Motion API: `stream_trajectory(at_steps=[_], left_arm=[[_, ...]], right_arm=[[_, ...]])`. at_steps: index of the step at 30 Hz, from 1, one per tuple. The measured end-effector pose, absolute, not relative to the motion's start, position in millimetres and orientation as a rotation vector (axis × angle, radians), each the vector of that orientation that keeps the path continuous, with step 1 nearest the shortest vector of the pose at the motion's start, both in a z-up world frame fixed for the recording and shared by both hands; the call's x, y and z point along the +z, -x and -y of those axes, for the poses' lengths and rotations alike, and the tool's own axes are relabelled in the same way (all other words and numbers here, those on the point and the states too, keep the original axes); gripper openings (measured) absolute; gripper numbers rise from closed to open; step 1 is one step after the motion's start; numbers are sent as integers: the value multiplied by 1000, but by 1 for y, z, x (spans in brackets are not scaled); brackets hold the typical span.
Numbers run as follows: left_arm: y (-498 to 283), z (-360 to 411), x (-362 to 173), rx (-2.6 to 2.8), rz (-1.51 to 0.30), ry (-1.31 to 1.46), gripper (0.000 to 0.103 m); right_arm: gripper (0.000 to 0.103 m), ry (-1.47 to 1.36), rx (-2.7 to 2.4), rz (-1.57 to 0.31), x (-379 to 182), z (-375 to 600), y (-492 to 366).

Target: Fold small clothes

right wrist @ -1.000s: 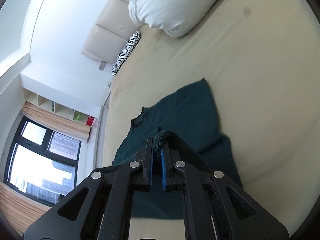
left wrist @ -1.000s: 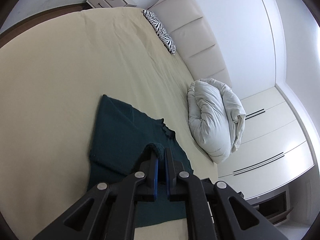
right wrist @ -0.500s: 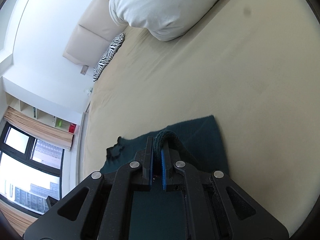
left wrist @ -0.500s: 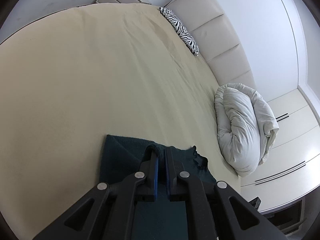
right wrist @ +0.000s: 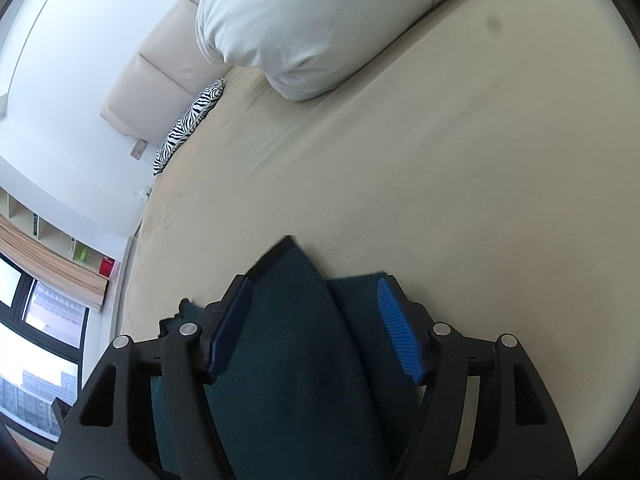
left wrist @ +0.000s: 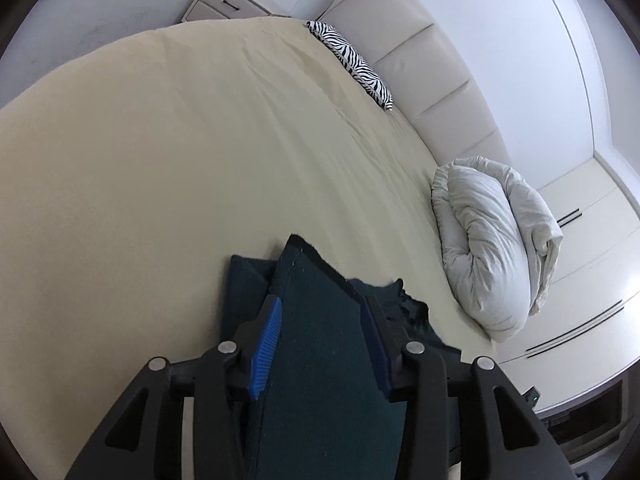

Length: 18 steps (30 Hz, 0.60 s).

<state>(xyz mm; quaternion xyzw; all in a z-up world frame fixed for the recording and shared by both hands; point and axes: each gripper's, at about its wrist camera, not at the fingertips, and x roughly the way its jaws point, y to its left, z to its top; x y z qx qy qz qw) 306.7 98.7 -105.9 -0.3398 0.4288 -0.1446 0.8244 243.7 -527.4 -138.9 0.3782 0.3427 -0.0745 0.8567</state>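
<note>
Left wrist view first: the left gripper sits low in the frame with its blue ribbed pads spread wide apart, gripping nothing, and the dark teal knitted garment lies between them at bottom centre, a folded flap on top with a crisp dark edge running up to a point. The cloth looks soft and slightly fuzzy, draped over the smooth beige bed sheet that fills the middle of the frame. At right, a rumpled white duvet bundle; at upper centre, a zebra-striped pillow against the padded cream headboard. Over to the right wrist view: the right gripper is low in the frame too, fingers wide open and empty, the same teal garment under them with its upper layer peaked at centre and a lower layer showing just to the right. The risk from here, I'd say: that top flap looks loosely laid, so an open finger catching the knit as it pulls away could drag the fold askew, and the layers already appear not quite aligned.
</note>
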Motion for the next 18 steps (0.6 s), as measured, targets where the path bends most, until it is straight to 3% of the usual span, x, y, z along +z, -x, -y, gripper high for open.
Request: stream_trajectory(at_steps=[7,11,18], left_arm=[[-238,-86,-106,-307,-905,581,43],[-209,-84,-112,-297,-910,514,43],[-189,-83,-122,-264,-918,427,41]], right_arm=[[64,-602,-93,-768,-127,489,-196],[55,-475,-52,-803,-129,461,-175],[50,-433,-40,-811,-139,447,-128]])
